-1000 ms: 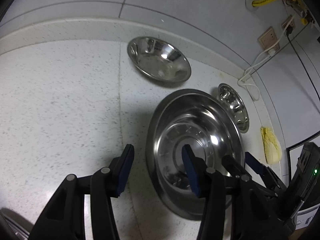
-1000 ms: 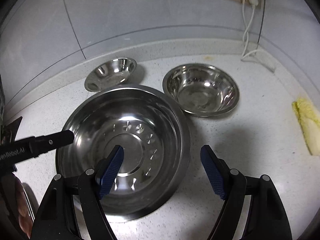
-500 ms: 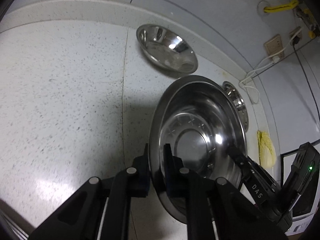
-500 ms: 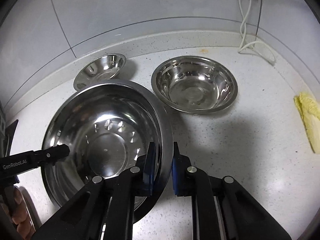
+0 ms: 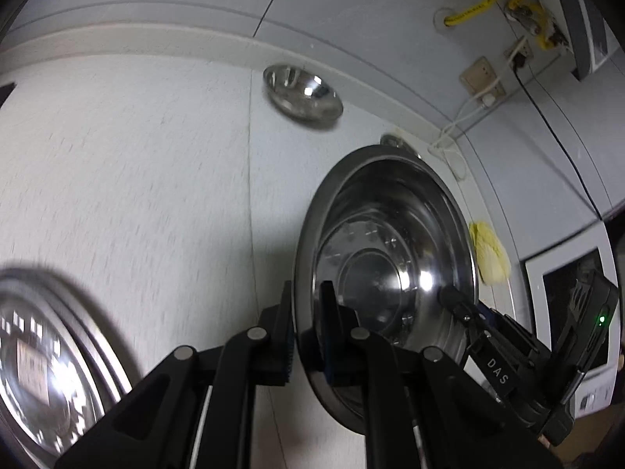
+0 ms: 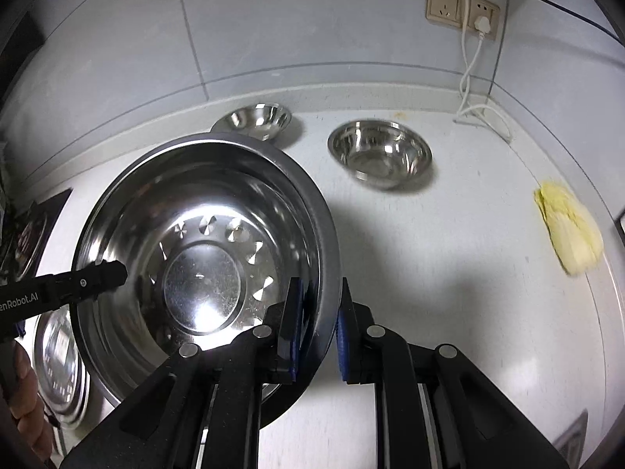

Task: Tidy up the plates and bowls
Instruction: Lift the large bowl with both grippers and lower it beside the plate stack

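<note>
A large steel basin point(image 5: 390, 258) point(image 6: 203, 258) is held off the counter, tilted. My left gripper point(image 5: 306, 332) is shut on its left rim; my right gripper point(image 6: 318, 324) is shut on its right rim. A small steel bowl point(image 5: 302, 95) point(image 6: 256, 119) sits by the back wall. A medium steel bowl point(image 6: 381, 152) sits right of it; in the left wrist view only its edge point(image 5: 392, 140) shows behind the basin. A stack of steel plates point(image 5: 43, 363) point(image 6: 58, 359) lies at the lower left.
A yellow cabbage piece point(image 6: 570, 230) point(image 5: 488, 250) lies on the white counter point(image 6: 449, 273) at the right. Wall sockets point(image 6: 461, 8) with a white cable are on the back wall. A white appliance point(image 5: 566, 285) stands at the counter's right end.
Both grippers closed on the basin's rim, then lifted it off the counter and toward the left. The plate stack has come into view at the lower left.
</note>
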A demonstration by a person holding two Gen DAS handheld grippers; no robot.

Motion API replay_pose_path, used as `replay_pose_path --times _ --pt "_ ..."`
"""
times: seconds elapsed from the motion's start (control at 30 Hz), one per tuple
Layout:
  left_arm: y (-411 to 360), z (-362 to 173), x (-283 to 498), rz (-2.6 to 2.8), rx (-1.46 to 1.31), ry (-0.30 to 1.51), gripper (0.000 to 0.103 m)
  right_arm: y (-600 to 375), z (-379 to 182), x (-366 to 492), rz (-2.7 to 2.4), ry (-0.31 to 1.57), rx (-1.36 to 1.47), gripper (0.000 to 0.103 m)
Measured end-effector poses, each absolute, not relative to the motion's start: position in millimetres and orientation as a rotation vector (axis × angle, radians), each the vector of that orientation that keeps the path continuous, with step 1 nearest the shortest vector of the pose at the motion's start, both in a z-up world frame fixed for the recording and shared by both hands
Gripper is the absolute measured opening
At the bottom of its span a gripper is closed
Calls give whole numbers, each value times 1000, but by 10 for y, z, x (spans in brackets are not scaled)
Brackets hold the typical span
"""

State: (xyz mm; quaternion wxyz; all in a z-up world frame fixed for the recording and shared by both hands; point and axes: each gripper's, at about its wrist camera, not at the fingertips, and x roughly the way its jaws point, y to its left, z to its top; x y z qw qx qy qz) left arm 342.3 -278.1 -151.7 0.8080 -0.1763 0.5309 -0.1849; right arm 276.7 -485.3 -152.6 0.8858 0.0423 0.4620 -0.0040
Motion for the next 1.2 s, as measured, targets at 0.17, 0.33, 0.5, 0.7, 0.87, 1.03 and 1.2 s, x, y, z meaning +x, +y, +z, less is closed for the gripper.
replay_pose_path --times 0.17,0.33,0.5,0.7,0.87,1.03,1.2 --pt "-2699 -1632 3062 -408 -373 1178 10 -4781 -1591 2361 -4 1001 57 14" --pt "-2643 -1867 2837 -397 -379 1228 11 -4720 -1816 2095 18 1061 51 15" --pt "-2655 -2053 2756 -386 -371 1265 10 -4701 -1978 2001 22 1101 46 15" --pt "-2709 -2132 2700 -374 -355 1272 11 -4741 -2074 1983 16 1121 53 15" --pt "-2699 -2143 2694 -375 -359 1267 11 -4770 -2102 1995 15 1117 57 15" --pt "-2671 -2130 2699 -372 -368 1262 12 -4755 -2101 1982 18 1114 61 15" --pt "-2624 -2065 2713 -362 -367 1244 26 -4734 -2093 1956 36 1110 71 16"
